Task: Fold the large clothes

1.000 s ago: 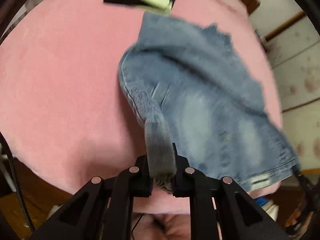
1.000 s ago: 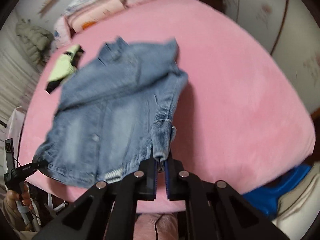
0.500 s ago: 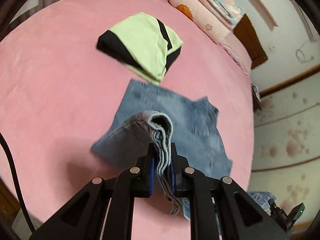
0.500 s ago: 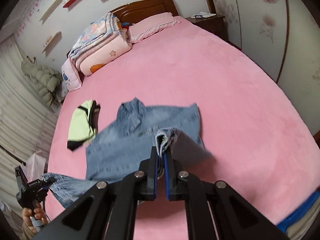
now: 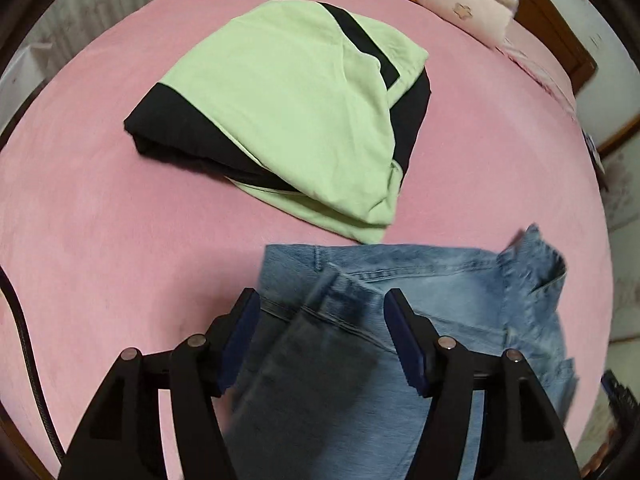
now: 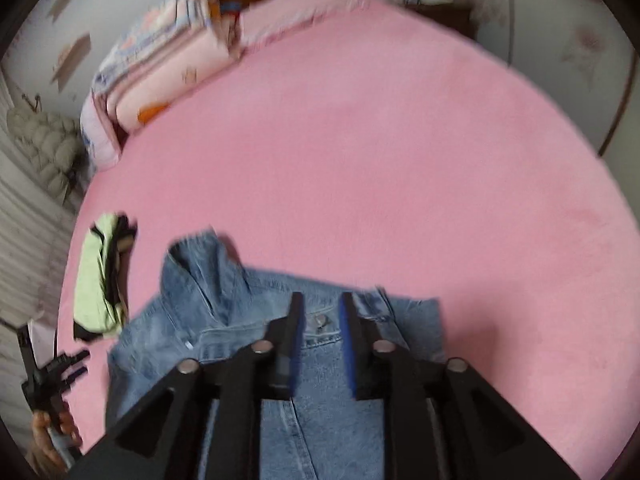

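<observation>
While its folded-over part is being laid down, the denim jacket [image 5: 440, 320] is seen spread on the pink bed [image 5: 100, 220], filling the lower centre and lower right of the left wrist view and the lower centre of the right wrist view. The left gripper [image 5: 320, 312] has just been opened; its jaws are spread, a cuff lies loose between them, and no pad is pressed on cloth. The right gripper [image 6: 320, 316] has likewise just been parted, with denim seen in the gap but not pinched. Both releases appear meant to let the fold settle flat. A green-and-black garment [image 5: 300, 120], already folded, is seen in the upper centre of the left view, just beside the jacket's far edge, and could be disturbed by a further fold that way. Stacked bedding [image 6: 160, 72] is seen at upper left of the right view, well apart.
</observation>
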`<action>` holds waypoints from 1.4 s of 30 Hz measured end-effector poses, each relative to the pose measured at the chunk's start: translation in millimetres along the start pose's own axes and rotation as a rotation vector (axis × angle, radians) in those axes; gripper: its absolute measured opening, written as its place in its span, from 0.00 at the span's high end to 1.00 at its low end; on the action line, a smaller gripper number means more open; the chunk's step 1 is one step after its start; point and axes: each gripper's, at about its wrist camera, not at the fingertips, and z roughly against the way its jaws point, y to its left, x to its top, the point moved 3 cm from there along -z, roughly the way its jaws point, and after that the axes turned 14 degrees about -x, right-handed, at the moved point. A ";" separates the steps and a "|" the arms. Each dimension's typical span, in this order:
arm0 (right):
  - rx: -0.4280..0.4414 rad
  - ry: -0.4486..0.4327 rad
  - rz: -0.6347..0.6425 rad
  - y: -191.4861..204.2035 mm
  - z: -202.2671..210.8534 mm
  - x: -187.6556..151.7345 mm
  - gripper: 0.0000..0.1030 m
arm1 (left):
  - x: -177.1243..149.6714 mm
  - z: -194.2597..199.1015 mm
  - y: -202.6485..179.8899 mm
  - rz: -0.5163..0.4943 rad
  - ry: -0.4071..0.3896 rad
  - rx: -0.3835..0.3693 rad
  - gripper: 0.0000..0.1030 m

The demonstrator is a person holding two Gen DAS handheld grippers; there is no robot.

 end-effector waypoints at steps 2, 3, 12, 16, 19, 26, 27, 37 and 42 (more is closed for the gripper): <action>-0.022 0.023 0.053 -4.0 -15.6 -6.6 0.76 | -4.3 -4.4 4.1 -0.033 0.016 -0.015 0.39; -0.030 0.035 0.075 -6.4 -23.9 -9.3 0.74 | -9.9 -6.4 5.1 -0.057 0.029 -0.029 0.39; -0.084 0.098 0.179 -16.5 -76.8 -26.8 0.70 | -30.2 -45.2 -20.1 -0.273 0.092 -0.004 0.39; -0.127 0.106 0.196 -10.3 -95.1 -31.8 0.70 | -37.5 -59.5 -25.2 -0.348 0.087 0.055 0.39; -0.151 0.077 0.193 -7.5 -97.7 -38.2 0.71 | -42.0 -56.6 -28.2 -0.396 0.061 0.112 0.65; -0.213 -0.051 0.152 -0.2 -51.8 -52.3 0.95 | -54.2 -1.1 -60.4 -0.446 -0.171 0.186 0.83; -0.204 -0.077 0.121 -3.4 -39.7 -50.4 0.95 | -52.0 9.3 -63.7 -0.440 -0.209 0.177 0.83; -0.254 -0.092 0.023 -15.9 -66.1 -34.2 0.96 | -28.0 -68.5 -53.5 -0.416 -0.169 0.225 0.81; -0.350 -0.092 0.089 -3.4 -96.7 -46.1 0.93 | -43.1 -92.6 -51.0 -0.479 -0.186 0.297 0.78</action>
